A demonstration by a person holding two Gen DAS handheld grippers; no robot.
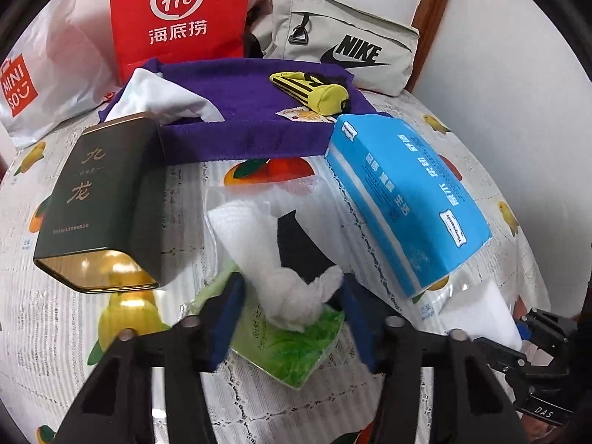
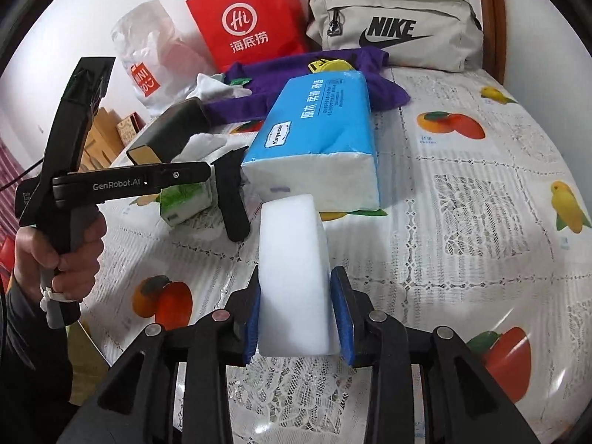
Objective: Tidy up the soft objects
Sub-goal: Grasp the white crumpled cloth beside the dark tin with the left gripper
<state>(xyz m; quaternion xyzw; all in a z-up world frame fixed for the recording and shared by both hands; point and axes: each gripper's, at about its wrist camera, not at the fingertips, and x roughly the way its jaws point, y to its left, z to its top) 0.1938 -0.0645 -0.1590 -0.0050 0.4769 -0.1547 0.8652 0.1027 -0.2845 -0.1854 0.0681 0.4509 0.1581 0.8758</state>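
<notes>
1. White sponge block (image 2: 294,270): upright between the fingers of the right gripper (image 2: 298,318); both blue pads (image 2: 342,318) press its flat sides, so it is gripped. Its top edge reaches toward 12 o'clock, just short of the blue tissue pack (image 2: 322,137).

2. Green tissue packet (image 1: 292,347): lies on the surface (image 2: 462,199), between the fingers of the left gripper (image 1: 292,314). A crumpled white tissue (image 1: 296,296) stands out of its top in the gap. The fingers sit partly closed; the right-hand pad looks to meet the tissue, the left stands clear. A firm grip cannot be told.

3. Dark green tin (image 1: 107,199): on its side at 10 o'clock of the packet.

4. Purple towel (image 1: 240,111): at 12 o'clock, behind both packs.
</notes>
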